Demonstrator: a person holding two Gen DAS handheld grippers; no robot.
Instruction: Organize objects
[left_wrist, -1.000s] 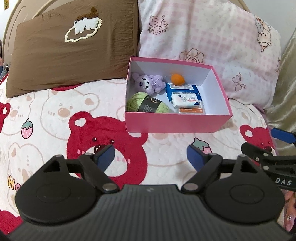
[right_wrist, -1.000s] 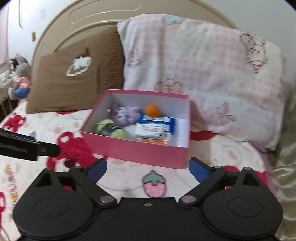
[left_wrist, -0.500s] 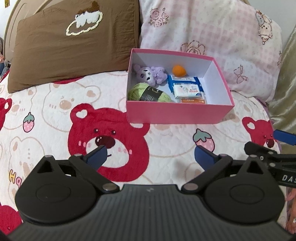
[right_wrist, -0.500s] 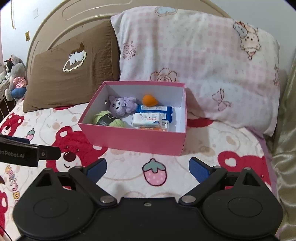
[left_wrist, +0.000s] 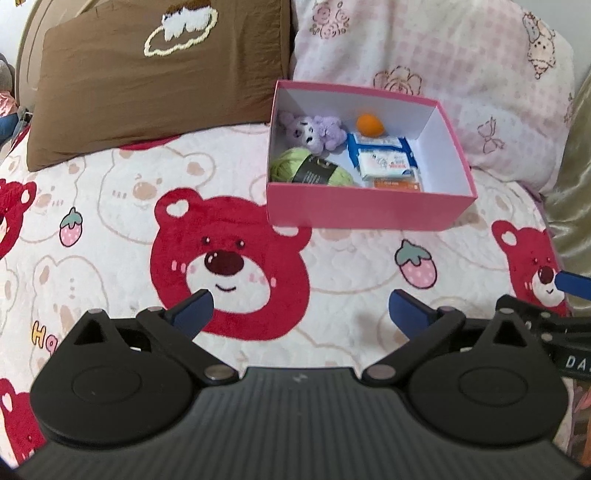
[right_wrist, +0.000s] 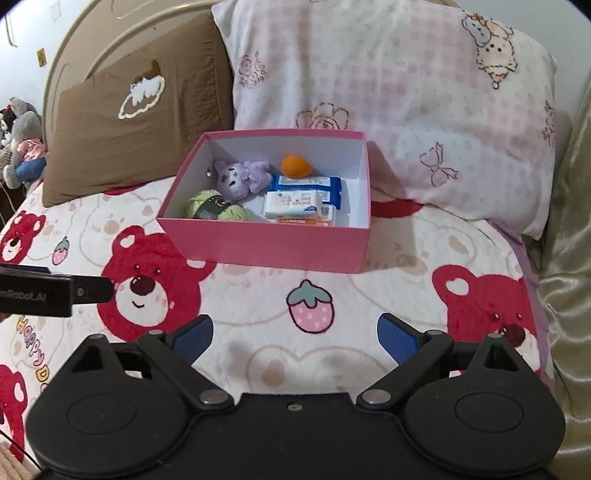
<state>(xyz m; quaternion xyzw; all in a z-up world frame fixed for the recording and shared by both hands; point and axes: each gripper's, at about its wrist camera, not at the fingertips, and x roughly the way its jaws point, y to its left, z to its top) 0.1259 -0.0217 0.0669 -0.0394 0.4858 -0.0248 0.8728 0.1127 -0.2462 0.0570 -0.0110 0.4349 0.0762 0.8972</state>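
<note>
Nearest the lens, the left gripper (left_wrist: 301, 306) hangs over the bear-printed quilted bedspread (left_wrist: 110, 236) with its blue-padded jaws spread as wide as they go and nothing between them. The right gripper (right_wrist: 295, 332) hovers just beside it, jaws likewise wide apart and empty. Each tool's black finger pokes into the edge of the other's view.

Beyond both, on the bedspread and resting close against the pillows, sits the open pink cardboard box (right_wrist: 266, 249) with white inner walls. Inside lie a green yarn ball with a dark paper band (right_wrist: 216, 208) at the near left, a small purple plush bear (right_wrist: 240, 177) behind it, a little orange ball (right_wrist: 295, 166) at the back, and a stack of flat tissue or wipe packets (right_wrist: 301, 201) on the right; the lowest orange-edged packet is mostly hidden, so its kind is uncertain.

No loose item shows on the bedspread, so the sorting step looks finished or nearly so. The next move probably calls for finding any remaining object or a lid, neither in view.

Farthest back stand a brown pillow with a cloud patch (left_wrist: 147, 70) and a pink checked pillow (left_wrist: 443, 74)
</note>
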